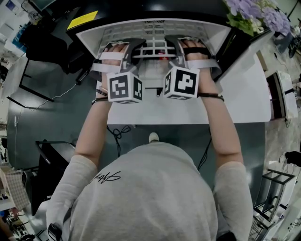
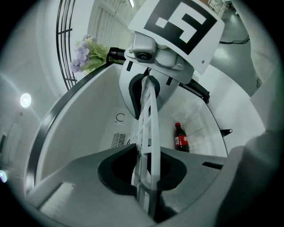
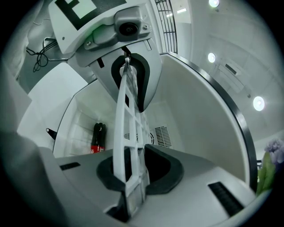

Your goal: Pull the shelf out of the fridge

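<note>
The white wire shelf (image 1: 151, 50) lies at the mouth of the small open fridge (image 1: 94, 29). My left gripper (image 1: 133, 48) is shut on the shelf's front edge at the left, and my right gripper (image 1: 174, 46) is shut on it at the right. In the left gripper view the shelf (image 2: 149, 128) runs edge-on between the dark pads of my left gripper (image 2: 144, 163), with the right gripper (image 2: 146, 86) clamped further along. The right gripper view shows the same shelf (image 3: 125, 124) pinched in my right gripper (image 3: 134, 172), and the left gripper (image 3: 129, 76) beyond.
A cola bottle (image 2: 181, 138) stands inside the fridge, also visible as the bottle (image 3: 97, 137) in the right gripper view. Purple flowers (image 1: 256, 14) sit on top at the right. The open white door (image 1: 244, 94) stretches out below and to the right. Racks and cables surround the fridge.
</note>
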Available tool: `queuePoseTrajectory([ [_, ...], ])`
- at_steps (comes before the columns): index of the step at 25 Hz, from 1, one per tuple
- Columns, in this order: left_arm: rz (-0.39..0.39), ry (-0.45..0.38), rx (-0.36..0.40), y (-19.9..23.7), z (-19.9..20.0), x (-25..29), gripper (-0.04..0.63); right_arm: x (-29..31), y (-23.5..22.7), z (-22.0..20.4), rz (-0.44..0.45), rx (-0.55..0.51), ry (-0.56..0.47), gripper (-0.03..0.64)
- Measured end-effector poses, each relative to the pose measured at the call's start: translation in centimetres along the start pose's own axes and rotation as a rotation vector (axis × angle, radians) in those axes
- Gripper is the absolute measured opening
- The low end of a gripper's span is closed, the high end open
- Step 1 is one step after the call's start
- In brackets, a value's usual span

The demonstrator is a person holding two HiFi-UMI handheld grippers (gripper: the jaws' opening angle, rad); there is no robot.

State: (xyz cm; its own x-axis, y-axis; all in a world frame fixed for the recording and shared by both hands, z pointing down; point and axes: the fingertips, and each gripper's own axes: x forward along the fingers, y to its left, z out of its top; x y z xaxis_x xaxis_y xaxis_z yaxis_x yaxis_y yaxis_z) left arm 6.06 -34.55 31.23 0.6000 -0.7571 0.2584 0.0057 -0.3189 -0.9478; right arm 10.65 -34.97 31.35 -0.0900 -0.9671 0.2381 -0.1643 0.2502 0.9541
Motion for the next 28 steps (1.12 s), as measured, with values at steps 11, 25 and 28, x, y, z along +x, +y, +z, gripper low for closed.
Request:
queuePoseTrajectory([
  [11,0.001,0.001,-0.005,-0.2,0.3,-0.7,0.046,-0.8,0.2,0.2,0.005,0.01,0.0,0.049],
  [25,0.001,0.0,-0.007,-0.4,0.7,-1.7,0.046,-1.8,0.4,0.6,0.008,0.012,0.0,0.049],
  [28,-0.006,0.003,0.003,-0.5,0.7,-1.8,0.046,-2.0,0.4,0.6,0.01,0.014,-0.001,0.049],
])
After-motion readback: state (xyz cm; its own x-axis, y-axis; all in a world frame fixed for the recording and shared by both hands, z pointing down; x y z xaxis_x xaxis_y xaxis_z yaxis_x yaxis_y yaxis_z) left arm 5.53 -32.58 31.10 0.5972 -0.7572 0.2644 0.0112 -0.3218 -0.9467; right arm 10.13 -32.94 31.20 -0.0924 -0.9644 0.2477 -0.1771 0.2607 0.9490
